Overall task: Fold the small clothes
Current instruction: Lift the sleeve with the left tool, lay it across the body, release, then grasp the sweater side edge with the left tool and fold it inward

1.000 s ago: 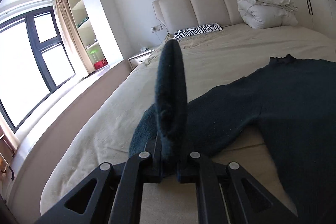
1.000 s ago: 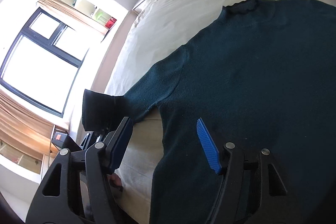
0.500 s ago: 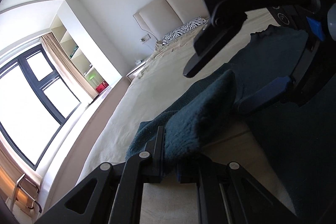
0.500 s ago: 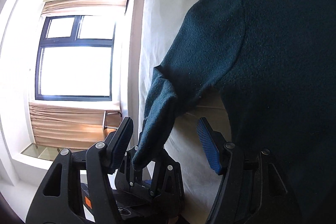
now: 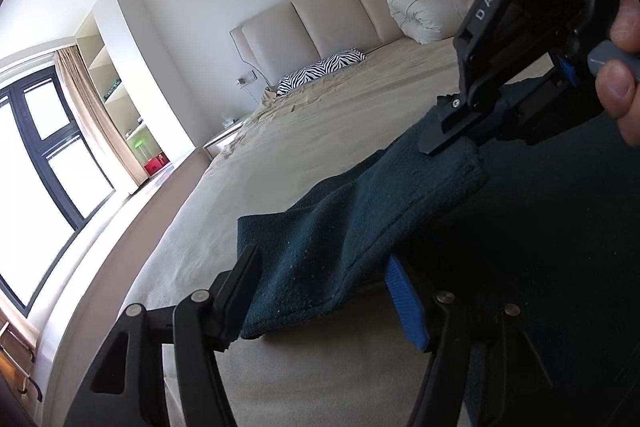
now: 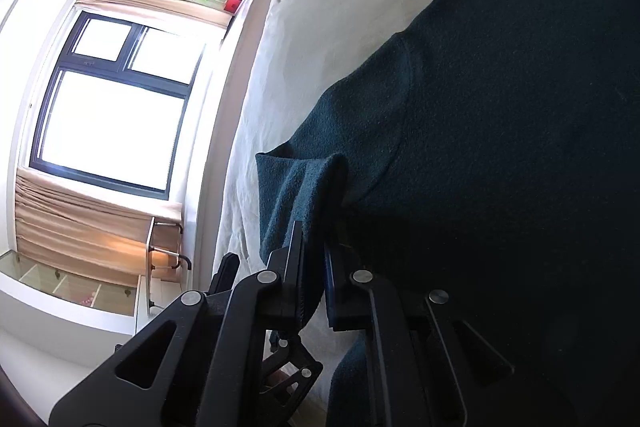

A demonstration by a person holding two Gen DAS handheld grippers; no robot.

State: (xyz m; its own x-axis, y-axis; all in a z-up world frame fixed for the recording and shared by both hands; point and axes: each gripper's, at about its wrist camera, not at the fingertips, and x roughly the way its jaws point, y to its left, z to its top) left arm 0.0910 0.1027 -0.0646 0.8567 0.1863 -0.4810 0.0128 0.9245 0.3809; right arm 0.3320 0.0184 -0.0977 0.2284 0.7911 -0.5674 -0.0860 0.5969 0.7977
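Sweater (image 5: 352,227) dark teal, bed sheet (image 5: 328,119) beige. Far pillow (image 5: 320,69) black-and-white zebra stripes, headboard (image 5: 320,23) beige, duvet (image 5: 428,7) off-white. Left tool (image 5: 324,291) black, one blue pad (image 5: 406,301); curtain (image 6: 80,227) tan.

— What is under it all?
— A big bed (image 5: 320,131) with a tan sheet.
— What lies on it?
— A dark green sweater (image 6: 500,147), spread just ahead of the gripper. Far ahead lie a zebra pillow (image 5: 320,67) and a rolled white blanket (image 5: 428,7).
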